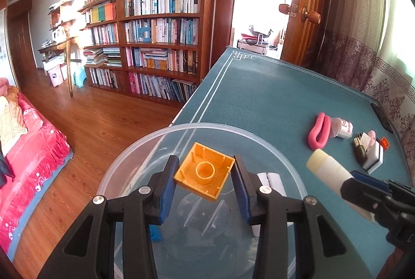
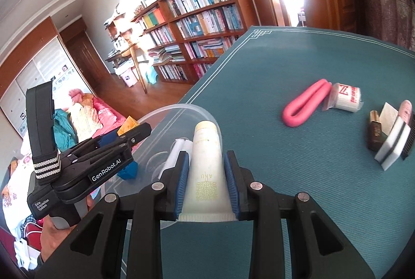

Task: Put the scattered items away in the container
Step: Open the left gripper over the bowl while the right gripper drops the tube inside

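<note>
my left gripper [image 1: 205,175] pinching a yellow block [image 1: 203,171] over the clear bowl [image 1: 124,157], my right gripper [image 2: 205,170] clamped on a cream tube [image 2: 205,162]

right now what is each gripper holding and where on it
Left gripper holds the yellow block by two opposite side walls, over the clear container. Right gripper clamps the cream tube across its body near the cap end.

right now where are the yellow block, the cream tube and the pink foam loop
yellow block [image 1: 205,171], left wrist view, on its hollow underside by the round socket
cream tube [image 2: 206,164], right wrist view, on the middle of its body between the pads
pink foam loop [image 2: 306,103], right wrist view, on its upper arm
</note>
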Available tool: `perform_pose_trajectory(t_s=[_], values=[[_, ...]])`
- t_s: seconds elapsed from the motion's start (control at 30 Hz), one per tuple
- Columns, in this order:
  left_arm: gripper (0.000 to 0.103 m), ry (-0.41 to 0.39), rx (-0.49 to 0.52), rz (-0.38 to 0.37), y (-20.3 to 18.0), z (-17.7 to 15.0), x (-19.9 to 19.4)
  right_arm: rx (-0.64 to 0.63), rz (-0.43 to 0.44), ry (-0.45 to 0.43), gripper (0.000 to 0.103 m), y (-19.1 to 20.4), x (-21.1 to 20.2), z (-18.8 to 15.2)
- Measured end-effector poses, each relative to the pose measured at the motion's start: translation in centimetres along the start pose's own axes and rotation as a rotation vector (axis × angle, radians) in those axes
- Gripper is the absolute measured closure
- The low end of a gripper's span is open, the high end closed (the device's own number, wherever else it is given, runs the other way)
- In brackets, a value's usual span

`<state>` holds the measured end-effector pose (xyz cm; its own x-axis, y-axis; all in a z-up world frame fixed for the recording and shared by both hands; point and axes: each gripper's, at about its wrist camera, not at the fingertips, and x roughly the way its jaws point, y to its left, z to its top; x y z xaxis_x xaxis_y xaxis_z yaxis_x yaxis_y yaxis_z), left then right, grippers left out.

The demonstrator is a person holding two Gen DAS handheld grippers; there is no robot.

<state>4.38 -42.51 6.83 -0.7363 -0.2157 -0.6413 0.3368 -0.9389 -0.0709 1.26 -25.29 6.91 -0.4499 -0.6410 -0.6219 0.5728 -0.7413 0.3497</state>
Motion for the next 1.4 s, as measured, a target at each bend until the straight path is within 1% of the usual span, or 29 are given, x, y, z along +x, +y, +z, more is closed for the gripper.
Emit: perform_pose_trajectory(t_s=[0.27, 0.3, 0.33, 0.37, 0.43, 0.53, 0.67, 0.9, 1.03, 1.23, 1.37, 1.4], values=[[0.057, -0.013, -0.033, 0.005, 1.4, 0.4, -0.7, -0.023, 0.005, 0.028, 0.072, 1.4, 2.6, 0.1], [0.055, -0.013, -0.039, 0.005, 1.6, 0.4, -0.8, -0.025, 0.005, 0.033, 0.072, 1.7, 3.0, 0.2], [0.045, -0.013, -0.046, 0.006, 1.8, 0.4, -0.9, -0.029, 0.007, 0.036, 0.072, 1.8, 3.3, 0.1], [0.033, -0.015, -0.056, 0.009, 1.9, 0.4, -0.9, -0.034, 0.008, 0.039, 0.072, 2.0, 3.6, 0.1], [0.022, -0.023, -0.071, 0.010, 2.3, 0.4, -1.1, -0.037, 0.019, 0.049, 0.072, 2.5, 4.3, 0.0], [0.022, -0.028, -0.081, 0.010, 2.6, 0.5, -1.3, -0.040, 0.032, 0.060, 0.072, 3.0, 5.2, -0.1], [0.022, -0.031, -0.101, 0.011, 3.2, 0.8, -1.4, -0.062, 0.058, 0.065, 0.072, 3.8, 5.4, -0.6], [0.021, -0.037, -0.136, 0.014, 4.0, 1.0, -1.7, -0.079, 0.156, 0.092, 0.071, 4.7, 5.6, -0.9], [0.021, -0.037, -0.142, 0.016, 4.1, 1.1, -1.8, -0.090, 0.190, 0.114, 0.071, 5.1, 5.6, -1.3], [0.021, -0.033, -0.139, 0.012, 3.9, 1.1, -1.9, -0.096, 0.223, 0.144, 0.071, 5.7, 5.1, -2.4], [0.020, -0.034, -0.140, 0.012, 4.0, 1.1, -1.9, -0.094, 0.219, 0.144, 0.071, 5.8, 4.7, -2.8], [0.018, -0.033, -0.142, 0.013, 4.0, 1.1, -2.0, -0.091, 0.221, 0.143, 0.070, 5.8, 4.6, -2.8]])
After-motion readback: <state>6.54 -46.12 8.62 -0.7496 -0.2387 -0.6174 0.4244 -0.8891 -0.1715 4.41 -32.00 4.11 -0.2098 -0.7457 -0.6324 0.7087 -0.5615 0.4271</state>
